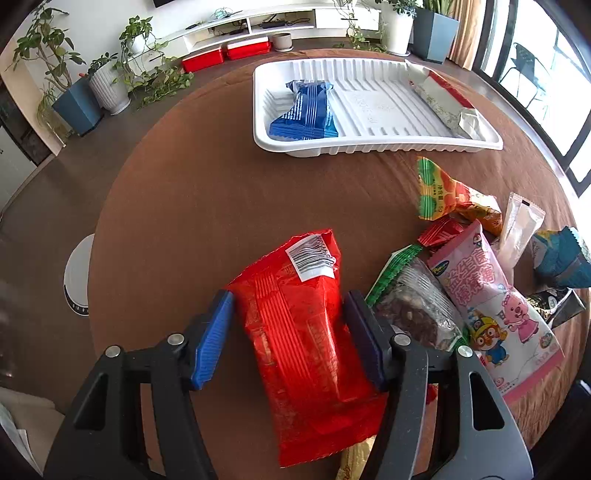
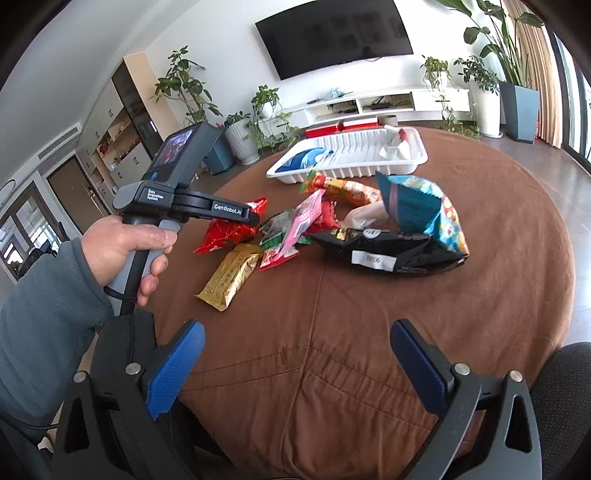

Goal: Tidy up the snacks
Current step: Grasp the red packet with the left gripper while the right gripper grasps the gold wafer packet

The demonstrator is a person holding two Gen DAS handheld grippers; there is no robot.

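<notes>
My left gripper [image 1: 288, 306] is shut on a red snack packet [image 1: 299, 332], its blue pads pressing both sides of the packet on the brown table; the same red packet [image 2: 231, 229] shows under the left gripper body [image 2: 195, 201] in the right wrist view. A white ribbed tray [image 1: 373, 142] at the far side holds a blue packet [image 1: 306, 112] and a white-and-red packet [image 1: 448, 101]. My right gripper [image 2: 295, 343] is open and empty above the table's near edge. A pile of snacks lies mid-table: a pink packet [image 1: 495, 295], a gold bar [image 2: 231, 275], a black bag [image 2: 388, 249], a blue chip bag [image 2: 421, 206].
The round table has a brown cloth [image 2: 332, 332]. Potted plants [image 1: 107, 85] and red boxes [image 1: 225, 55] stand on the floor beyond it. A white TV bench [image 2: 384, 101] and a wall TV [image 2: 332, 35] are at the back. A black chair [image 2: 565, 373] is near right.
</notes>
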